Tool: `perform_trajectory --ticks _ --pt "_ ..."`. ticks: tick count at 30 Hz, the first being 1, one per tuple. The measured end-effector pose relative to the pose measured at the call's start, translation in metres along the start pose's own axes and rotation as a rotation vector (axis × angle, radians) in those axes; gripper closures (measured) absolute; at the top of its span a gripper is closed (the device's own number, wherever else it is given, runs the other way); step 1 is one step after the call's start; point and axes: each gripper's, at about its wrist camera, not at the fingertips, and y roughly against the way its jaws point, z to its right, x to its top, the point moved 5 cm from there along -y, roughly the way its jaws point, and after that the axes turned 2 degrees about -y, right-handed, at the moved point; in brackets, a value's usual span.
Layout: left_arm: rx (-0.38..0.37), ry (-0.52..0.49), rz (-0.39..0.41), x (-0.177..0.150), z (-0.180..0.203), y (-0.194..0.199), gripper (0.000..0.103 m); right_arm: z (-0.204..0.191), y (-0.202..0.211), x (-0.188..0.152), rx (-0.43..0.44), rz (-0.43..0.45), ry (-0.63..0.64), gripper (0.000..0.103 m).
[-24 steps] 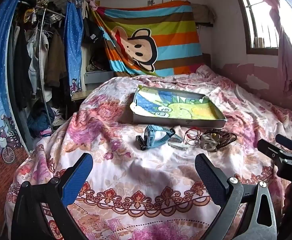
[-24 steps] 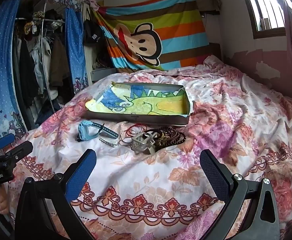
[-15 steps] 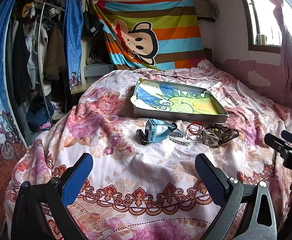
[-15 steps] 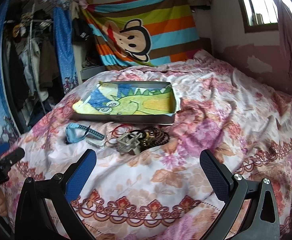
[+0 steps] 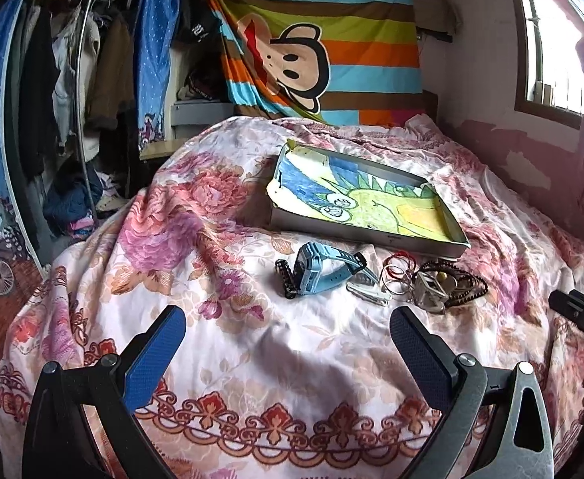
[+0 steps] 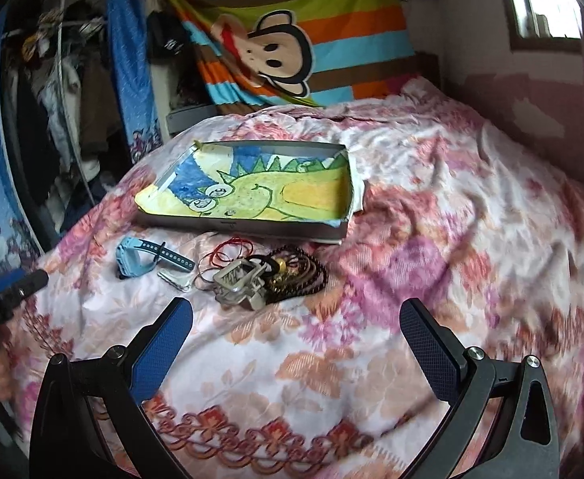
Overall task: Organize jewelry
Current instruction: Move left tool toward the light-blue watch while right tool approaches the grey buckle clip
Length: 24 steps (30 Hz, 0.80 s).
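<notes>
One tray (image 5: 372, 235) on your bed (image 5: 252, 339), just before it one blue watch (image 5: 320, 271), one bead pile (image 5: 459, 287), your left gripper (image 5: 284, 343) and right gripper (image 6: 296, 335) both spread wide, empty.

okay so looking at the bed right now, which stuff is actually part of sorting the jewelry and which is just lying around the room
Part of the job:
- blue watch
- red string bangles
- dark bead necklace
- silver hair claw
- white clip
- shallow box with the dinosaur drawing
- left gripper and right gripper, both open and empty

Just lying about:
- striped monkey blanket
- hanging clothes
- floral bedspread
</notes>
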Motion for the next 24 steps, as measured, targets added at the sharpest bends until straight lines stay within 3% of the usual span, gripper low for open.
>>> perform_trajectory --ticks 7,12,18,24 --pt "-0.009 0.077 -0.055 0.007 -0.012 -0.025 0.000 -0.010 -0.031 0.004 0.011 -0.083 0.107 0.001" --pt "0.004 0.059 -0.086 0.017 -0.007 -0.039 0.000 -0.020 -0.056 0.002 0.050 -0.145 0.180 0.001" --pt "0.004 0.040 -0.117 0.032 0.008 -0.045 0.000 -0.004 -0.073 0.005 0.075 -0.208 0.119 0.001" --pt "0.001 0.020 -0.148 0.039 0.020 -0.059 0.000 0.005 -0.090 0.015 0.052 -0.209 0.138 0.001"
